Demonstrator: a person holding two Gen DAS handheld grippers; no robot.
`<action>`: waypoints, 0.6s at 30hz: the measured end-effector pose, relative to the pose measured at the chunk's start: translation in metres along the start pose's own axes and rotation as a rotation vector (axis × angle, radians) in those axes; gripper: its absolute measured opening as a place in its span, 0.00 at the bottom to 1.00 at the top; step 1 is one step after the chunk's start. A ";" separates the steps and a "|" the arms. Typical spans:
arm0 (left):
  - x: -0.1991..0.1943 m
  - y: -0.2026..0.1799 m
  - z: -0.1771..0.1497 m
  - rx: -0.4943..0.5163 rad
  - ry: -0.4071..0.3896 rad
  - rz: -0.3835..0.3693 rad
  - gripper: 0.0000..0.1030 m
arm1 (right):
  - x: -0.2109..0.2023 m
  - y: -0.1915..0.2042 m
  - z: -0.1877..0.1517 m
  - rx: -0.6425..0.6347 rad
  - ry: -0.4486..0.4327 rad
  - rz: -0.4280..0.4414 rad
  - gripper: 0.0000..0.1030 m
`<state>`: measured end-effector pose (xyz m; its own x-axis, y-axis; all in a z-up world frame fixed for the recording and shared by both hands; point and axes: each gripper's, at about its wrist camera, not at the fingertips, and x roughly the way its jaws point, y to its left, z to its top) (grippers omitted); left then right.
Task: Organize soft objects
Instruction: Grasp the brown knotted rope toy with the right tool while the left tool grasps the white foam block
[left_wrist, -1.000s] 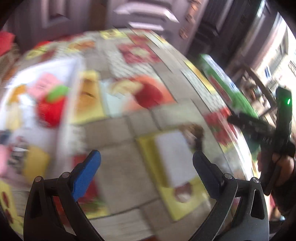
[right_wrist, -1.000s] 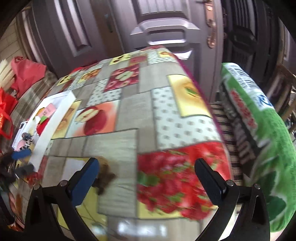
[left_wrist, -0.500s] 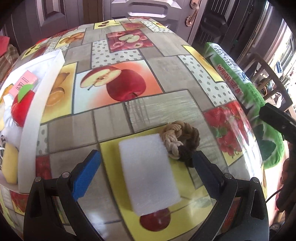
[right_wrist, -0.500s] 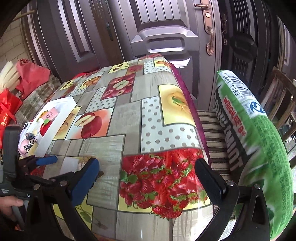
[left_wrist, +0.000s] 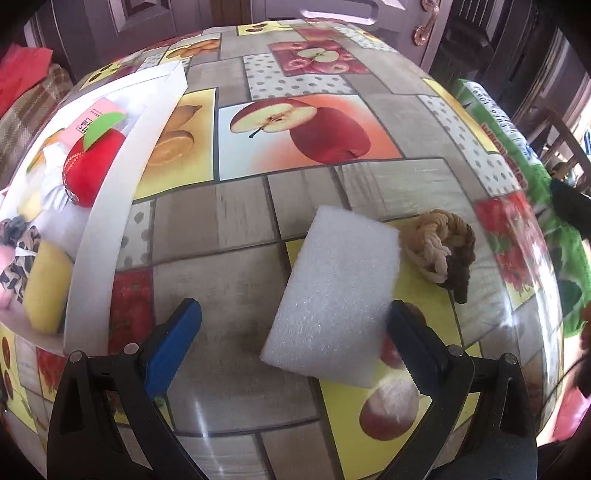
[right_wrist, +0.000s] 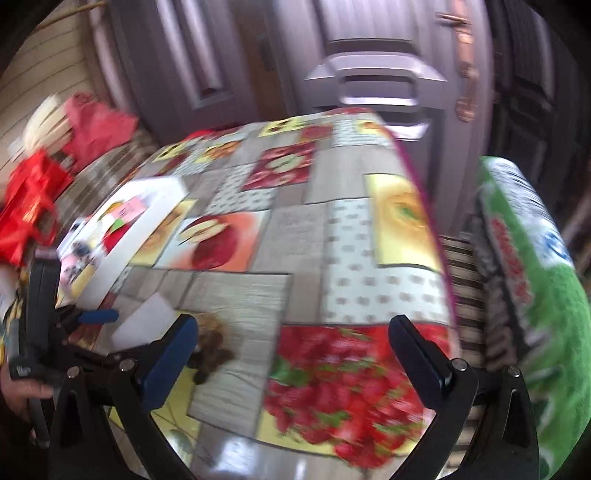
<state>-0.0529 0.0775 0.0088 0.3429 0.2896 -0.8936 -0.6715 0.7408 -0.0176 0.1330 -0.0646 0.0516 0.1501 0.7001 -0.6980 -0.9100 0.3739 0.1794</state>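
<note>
Left wrist view: my left gripper (left_wrist: 293, 339) is spread wide and empty, its jaws straddling the near end of the white rectangular foam sponge (left_wrist: 334, 295) lying flat on the fruit-print tablecloth (left_wrist: 240, 221). A braided brown-and-beige rope ring (left_wrist: 439, 251) touches the sponge's right corner. My right gripper (right_wrist: 291, 350) is likewise wide apart and empty.

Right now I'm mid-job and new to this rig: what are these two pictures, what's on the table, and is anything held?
No robot: a person holds a two-finger gripper in each hand, each with a camera looking along its fingers. The left gripper is open over a white foam block, beside a braided rope ring, on a fruit-print tablecloth. A white tray holds a plush apple. The right gripper, blurred, is open over the table's edge. Nothing is held.
</note>
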 end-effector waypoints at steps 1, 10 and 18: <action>-0.002 -0.001 -0.001 0.014 -0.008 -0.005 0.97 | 0.005 0.008 0.001 -0.038 0.015 0.010 1.00; -0.006 0.000 -0.004 0.112 -0.047 0.011 0.97 | 0.064 0.068 0.005 -0.278 0.124 0.049 0.99; -0.011 0.002 -0.003 0.120 -0.063 -0.015 0.97 | 0.080 0.070 -0.004 -0.296 0.186 0.046 0.62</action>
<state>-0.0603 0.0742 0.0168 0.3955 0.3123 -0.8637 -0.5835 0.8117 0.0263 0.0793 0.0148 0.0057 0.0576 0.5790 -0.8133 -0.9909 0.1327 0.0243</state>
